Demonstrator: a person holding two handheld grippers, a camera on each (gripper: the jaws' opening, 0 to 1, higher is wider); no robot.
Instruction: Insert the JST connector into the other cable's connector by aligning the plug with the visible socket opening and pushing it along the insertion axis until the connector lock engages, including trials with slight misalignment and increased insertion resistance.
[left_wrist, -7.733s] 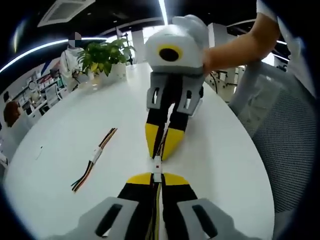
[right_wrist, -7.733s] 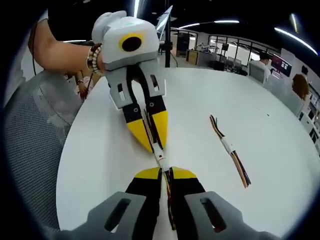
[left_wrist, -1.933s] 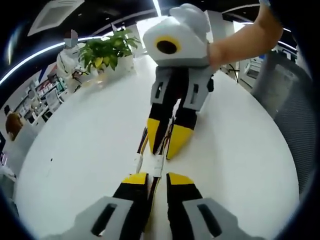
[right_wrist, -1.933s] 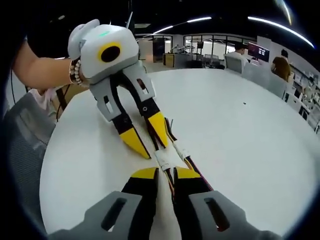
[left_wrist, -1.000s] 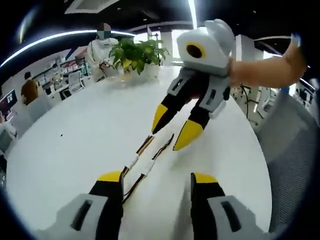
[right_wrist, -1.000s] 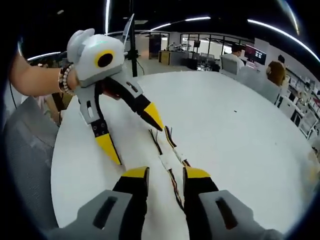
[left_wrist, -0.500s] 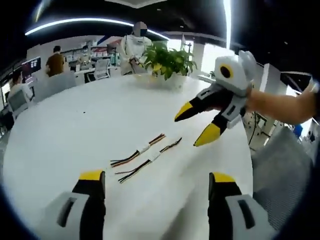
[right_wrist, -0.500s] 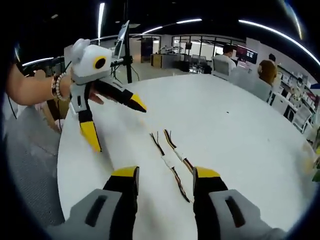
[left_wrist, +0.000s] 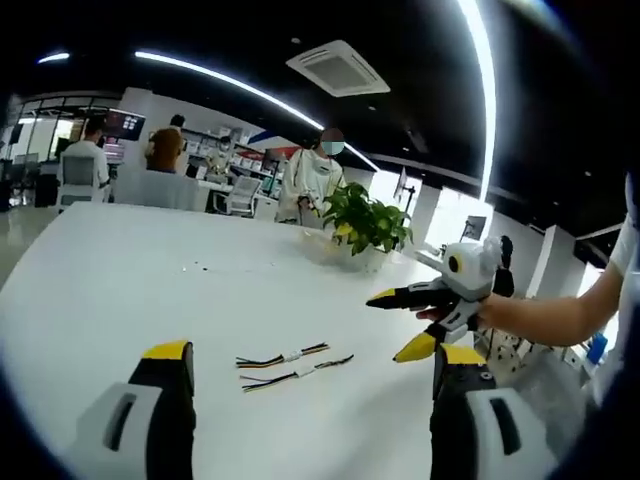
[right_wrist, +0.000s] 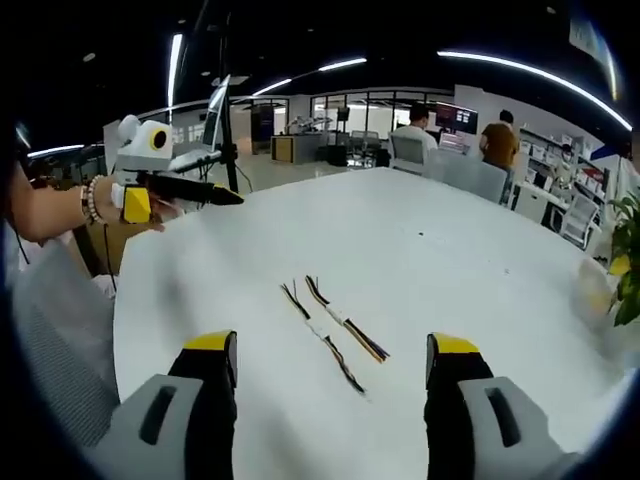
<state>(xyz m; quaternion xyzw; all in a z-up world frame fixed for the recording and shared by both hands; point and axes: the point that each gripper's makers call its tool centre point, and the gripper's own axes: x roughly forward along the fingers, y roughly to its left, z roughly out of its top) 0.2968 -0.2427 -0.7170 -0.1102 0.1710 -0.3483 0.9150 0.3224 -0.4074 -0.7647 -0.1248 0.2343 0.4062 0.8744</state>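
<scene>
Left hand-held gripper (left_wrist: 305, 375): jaws spread wide at the bottom of the left gripper view, yellow tips well apart, nothing between them; in the right gripper view it hangs off the desk's left edge (right_wrist: 165, 180), jaws parted, holding nothing, a hand (right_wrist: 150, 215) with a bead bracelet behind it

Right hand-held gripper (right_wrist: 333, 365): jaws wide open at the bottom of the right gripper view, holding nothing; in the left gripper view it hovers at the right above the desk (left_wrist: 405, 325), yellow tips parted, a hand (left_wrist: 470, 312) on its white body

Cables: two short multicoloured cables lie side by side on the desk, close together but apart from each other, each with a white connector at mid-length; upper cable (left_wrist: 283, 356), lower cable (left_wrist: 300, 369) in the left gripper view; in the right gripper view they lie between the jaw tips and a little beyond, left cable (right_wrist: 320, 335), right cable (right_wrist: 345, 320); neither hand-held gripper touches them; whether each connector pair is fully seated is too small to tell

Desk (left_wrist: 150, 280): white, round-edged

Plant (left_wrist: 368, 225): green, in a pot on the far side of the desk

Room: open office with ceiling strip lights; people and chairs in the background
</scene>
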